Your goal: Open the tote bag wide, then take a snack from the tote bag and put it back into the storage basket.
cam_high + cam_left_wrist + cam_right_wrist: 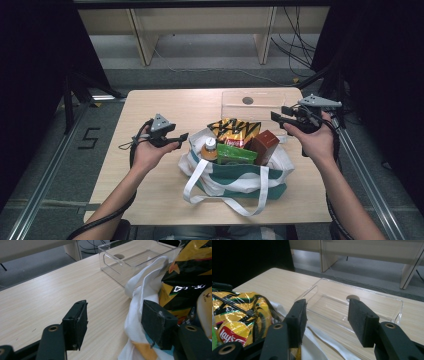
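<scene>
A white and green tote bag (235, 175) sits near the front of the wooden table (165, 110), stuffed with a yellow chip bag (234, 130), a brown box (265, 145), a green packet (235, 154) and an orange-capped bottle (210, 148). My left gripper (181, 138) hovers open just left of the bag; in the left gripper view (113, 322) its right jaw stands against the bag's white cloth (140, 302), with nothing between the pads. My right gripper (280, 116) is raised right of the bag, open and empty, and in the right gripper view (325, 320) it points toward the clear tray (362, 307).
A clear plastic tray (252, 104) lies behind the bag at the table's far side. The bag's long white handles (225, 197) drape toward the front edge. Bare wood spreads over the table's left half. Wooden furniture legs and cables stand on the floor beyond.
</scene>
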